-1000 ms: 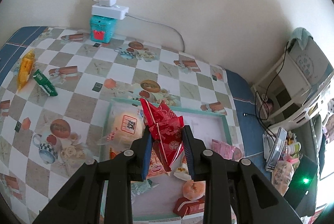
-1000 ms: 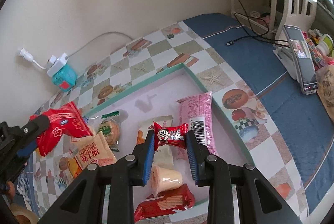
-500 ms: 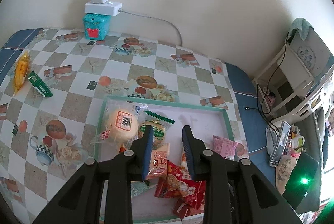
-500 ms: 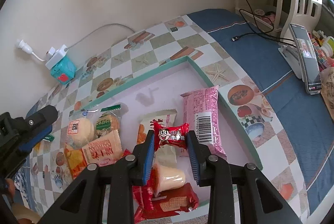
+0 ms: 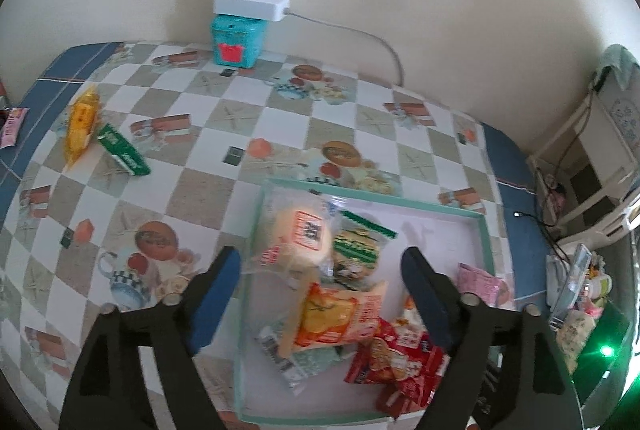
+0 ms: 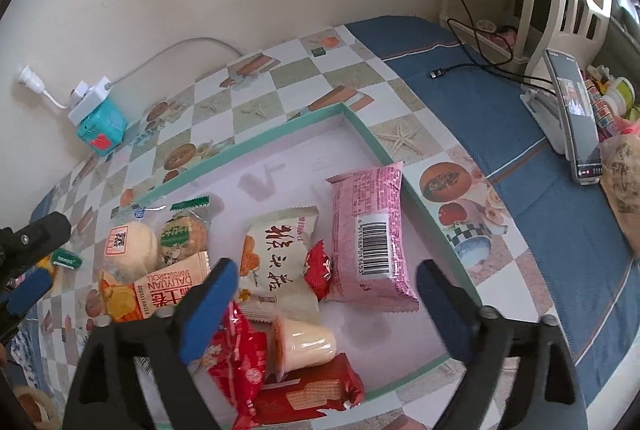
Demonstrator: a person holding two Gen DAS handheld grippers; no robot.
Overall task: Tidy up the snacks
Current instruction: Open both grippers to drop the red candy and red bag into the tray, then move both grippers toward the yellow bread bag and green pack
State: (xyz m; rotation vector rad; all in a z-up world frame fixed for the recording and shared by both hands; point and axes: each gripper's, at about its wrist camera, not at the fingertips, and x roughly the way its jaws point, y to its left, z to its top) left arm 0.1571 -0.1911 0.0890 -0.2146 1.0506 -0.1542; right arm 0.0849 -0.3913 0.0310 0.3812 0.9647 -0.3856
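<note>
The counter (image 5: 280, 117), under a checked cloth printed with cups and starfish, fills most of both views, and the shallow teal-rimmed tray (image 6: 372, 139) lies across the lower middle of each frame with the snacks heaped toward its lower left. Largest among them is the pink foil-wrapped bar (image 6: 370, 234), flat against the tray's right wall; I'd judge it light, crinkly and slippery, best pinched across its narrow width. Beside it a white rice-cracker packet (image 6: 276, 254) overlaps the small red candy wrapper (image 6: 318, 270), which lies loose in the tray, not held. Both grippers have just been opening: the left gripper (image 5: 320, 270) hangs over the tray's left edge with its fingers wide apart and nothing between them, the right gripper (image 6: 326, 284) likewise spread above the candy. Two strays remain at the left edge of the left view, a yellow packet (image 5: 82, 121) and a green stick pack (image 5: 124, 155), both soft and easily crushed.
</note>
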